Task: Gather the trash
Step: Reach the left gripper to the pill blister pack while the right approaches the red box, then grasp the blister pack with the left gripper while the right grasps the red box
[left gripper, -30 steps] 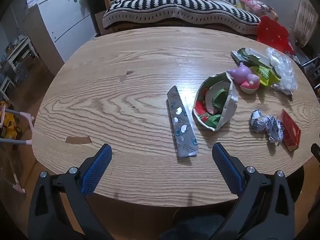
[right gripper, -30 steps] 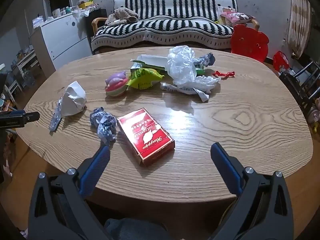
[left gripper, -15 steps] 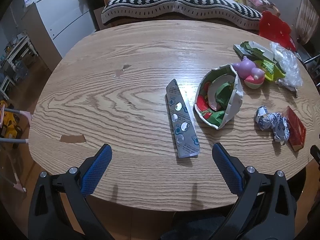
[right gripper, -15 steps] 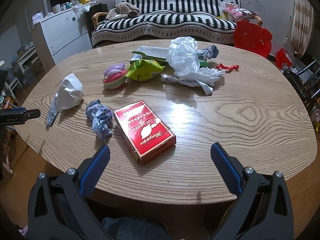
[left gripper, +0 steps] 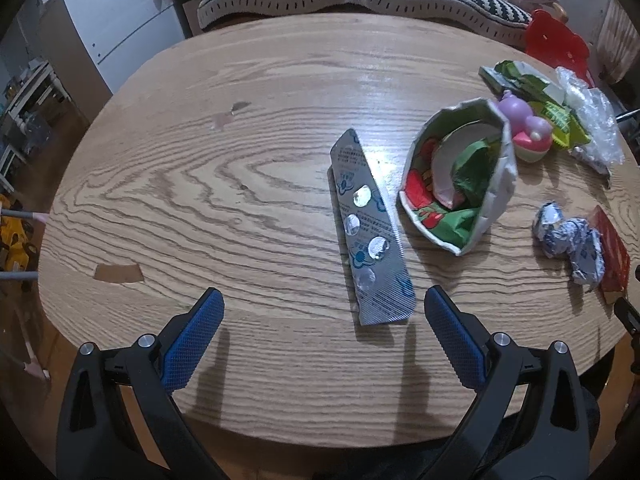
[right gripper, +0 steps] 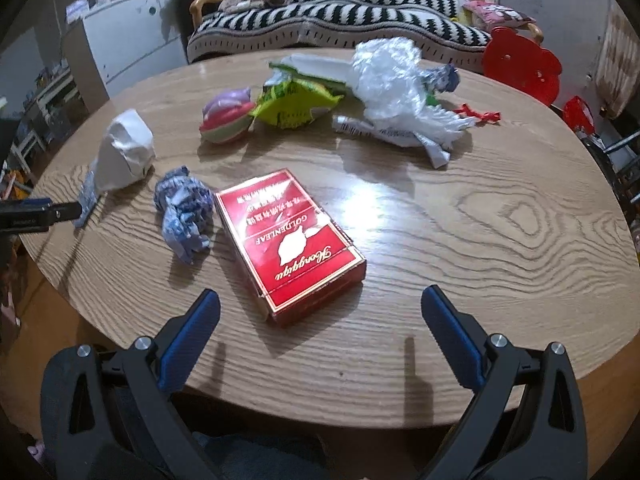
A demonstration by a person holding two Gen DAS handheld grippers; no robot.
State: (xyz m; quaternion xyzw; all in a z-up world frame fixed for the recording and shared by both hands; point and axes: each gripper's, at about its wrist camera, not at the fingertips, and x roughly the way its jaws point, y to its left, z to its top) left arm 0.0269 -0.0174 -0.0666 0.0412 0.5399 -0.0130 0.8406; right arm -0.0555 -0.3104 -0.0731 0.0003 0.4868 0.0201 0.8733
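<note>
both claws (left gripper: pixel 323 306) (right gripper: pixel 320 306) wide open, empty

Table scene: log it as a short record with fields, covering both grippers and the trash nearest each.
surface: wooden table
left gripper: open, empty
nearest to left: silver blister pack, flat
beside it: torn paper bag holding wrappers
right gripper: open, empty
nearest to right: red cigarette box, flat
beside it: crumpled blue-white wrapper
further back: clear plastic bag, green snack packet

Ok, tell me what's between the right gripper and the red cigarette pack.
Nothing visible. The right gripper is open, and the red cigarette pack lies just ahead on bare table; the crumpled blue-white wrapper sits beside its left edge.
</note>
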